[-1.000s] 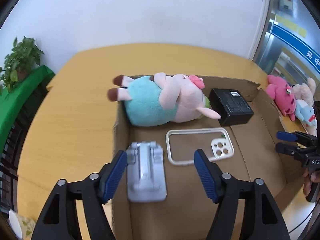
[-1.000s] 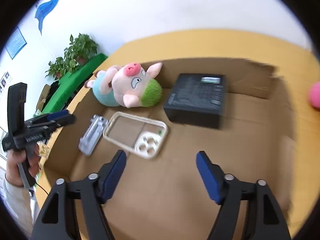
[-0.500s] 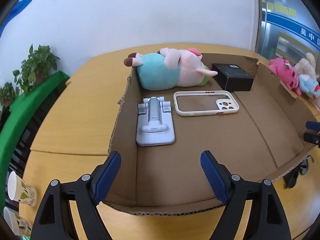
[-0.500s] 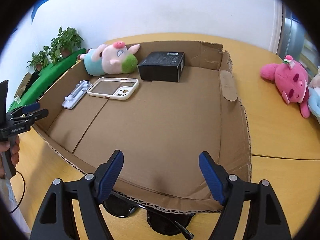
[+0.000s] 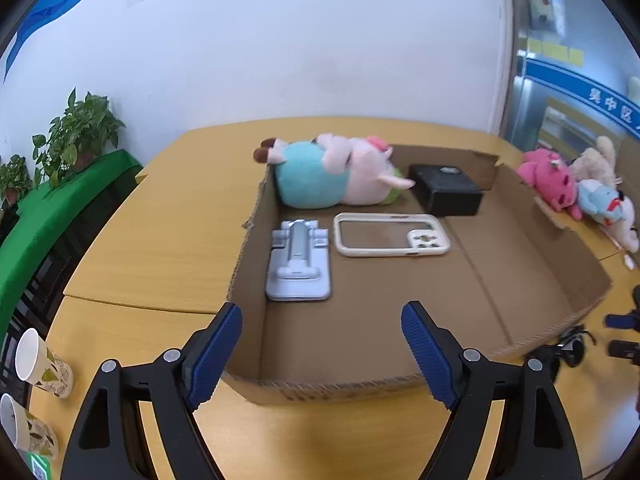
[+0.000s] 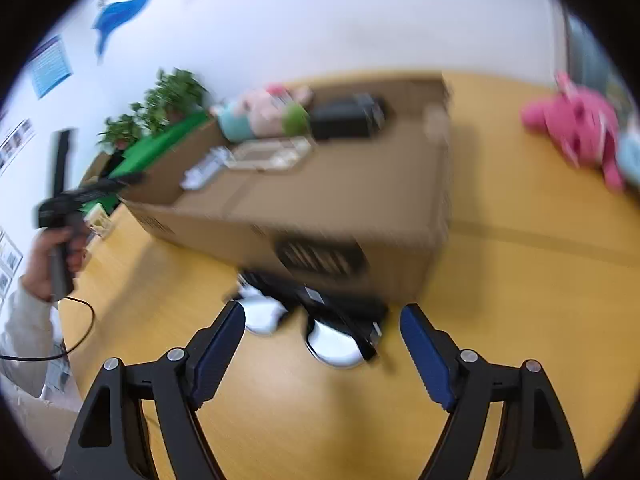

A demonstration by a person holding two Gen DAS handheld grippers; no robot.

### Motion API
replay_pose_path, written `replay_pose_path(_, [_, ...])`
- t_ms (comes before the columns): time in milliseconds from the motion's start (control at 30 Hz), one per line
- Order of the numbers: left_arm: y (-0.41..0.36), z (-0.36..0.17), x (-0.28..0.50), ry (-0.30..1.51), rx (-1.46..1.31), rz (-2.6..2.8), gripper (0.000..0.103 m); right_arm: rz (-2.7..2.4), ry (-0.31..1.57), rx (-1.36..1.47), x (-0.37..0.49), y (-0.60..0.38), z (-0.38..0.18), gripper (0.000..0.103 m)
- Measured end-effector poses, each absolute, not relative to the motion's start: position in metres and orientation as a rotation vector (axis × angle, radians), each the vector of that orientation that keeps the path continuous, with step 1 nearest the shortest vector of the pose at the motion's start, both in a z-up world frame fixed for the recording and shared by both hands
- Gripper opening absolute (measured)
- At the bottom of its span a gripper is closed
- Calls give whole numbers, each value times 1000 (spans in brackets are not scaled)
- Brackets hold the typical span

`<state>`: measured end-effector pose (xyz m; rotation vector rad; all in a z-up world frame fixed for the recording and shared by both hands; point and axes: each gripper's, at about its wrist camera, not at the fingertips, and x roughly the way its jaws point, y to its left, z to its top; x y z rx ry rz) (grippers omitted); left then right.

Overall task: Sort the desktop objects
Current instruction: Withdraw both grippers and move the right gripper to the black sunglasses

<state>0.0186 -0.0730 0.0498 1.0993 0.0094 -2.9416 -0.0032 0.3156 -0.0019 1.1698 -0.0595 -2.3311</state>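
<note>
Both claws stand wide apart and grip nothing: the left gripper [image 5: 322, 354], whose jaws have just been opening, hangs over the near left corner of the one cardboard box [image 5: 256, 390], and between its blue pads lie only the box's floor and near wall; the right gripper [image 6: 322, 354] hangs above the yellow table [image 6: 520, 280] with one pair of sunglasses [image 6: 320, 320] lying between its pads, untouched. Counted inside the box in the left wrist view: one plush pig [image 5: 332, 174] at 12 o'clock against the far wall, one black box [image 5: 446, 190] at 1 o'clock just beside it, one clear phone case [image 5: 390, 236] nearer the middle, and one grey phone stand [image 5: 298, 264] just to its left. Outside the box at 3 o'clock lie a pink plush [image 5: 550, 178] and at least two paler plush toys [image 5: 608, 204], bunched so that the count is unsure. Two paper cups [image 5: 42, 364] sit at 8 o'clock, the lower one cut by the frame edge. The right wrist view is heavily blurred; the sunglasses' lenses read as white glare, and their far side disappears into the shadow at the box's foot. At 9 o'clock there, a hand [image 6: 56, 248] in a pale sleeve grips the left gripper's handle.
</note>
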Motion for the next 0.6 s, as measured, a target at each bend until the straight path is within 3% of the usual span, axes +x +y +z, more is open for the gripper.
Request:
replay_pose_path(267, [-42, 41, 42, 73, 1185, -3001, 84, -2232, -95, 1233, -34, 303, -39, 80])
replay_pose_path(600, [-24, 12, 51, 161, 1373, -3054, 84, -1942, 32, 1118, 52, 238, -34, 82])
